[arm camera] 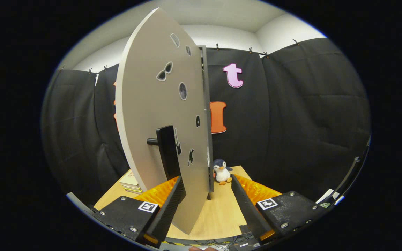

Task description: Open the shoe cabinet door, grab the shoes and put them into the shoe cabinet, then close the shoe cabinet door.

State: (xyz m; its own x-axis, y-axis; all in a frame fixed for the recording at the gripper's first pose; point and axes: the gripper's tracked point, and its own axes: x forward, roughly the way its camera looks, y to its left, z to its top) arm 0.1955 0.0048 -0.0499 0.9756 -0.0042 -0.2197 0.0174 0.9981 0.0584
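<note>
A: On the light wooden table [222,212], what do you see, and how many of each?

B: One pale grey flat cabinet door [152,115], swung wide open. It stands up tall and its edge comes right toward the camera. There is one black bar handle [168,151] on its face, held out on a short black peg.

A: Any pictures on the door?

B: Yes, small dark stickers. I count about seven. One looks like sunglasses [164,71] and one is a dark round shape [183,91]. The rest are too small to tell.

A: What else?

B: One little stuffed penguin toy [222,172], white in front with an orange beak and feet. It sits on the table beyond the fingers, just beside the door's far edge. And one small stack of pale books [130,182] lies on the table on the other side of the door.

A: Now the tongs. How far apart are they?

B: The gripper [206,186] has two fingers, and they are spread wide apart. The open door's lower part sits in the gap between them. The left finger [173,198] is right up by the door's face, just under the handle. I cannot tell if it touches. The right finger [244,202] is well clear of the door, over bare table.

A: Is it holding anything?

B: No. Nothing is squeezed between the fingers.

A: How many square marks on the tongs?

B: Two, one on each side.
</note>
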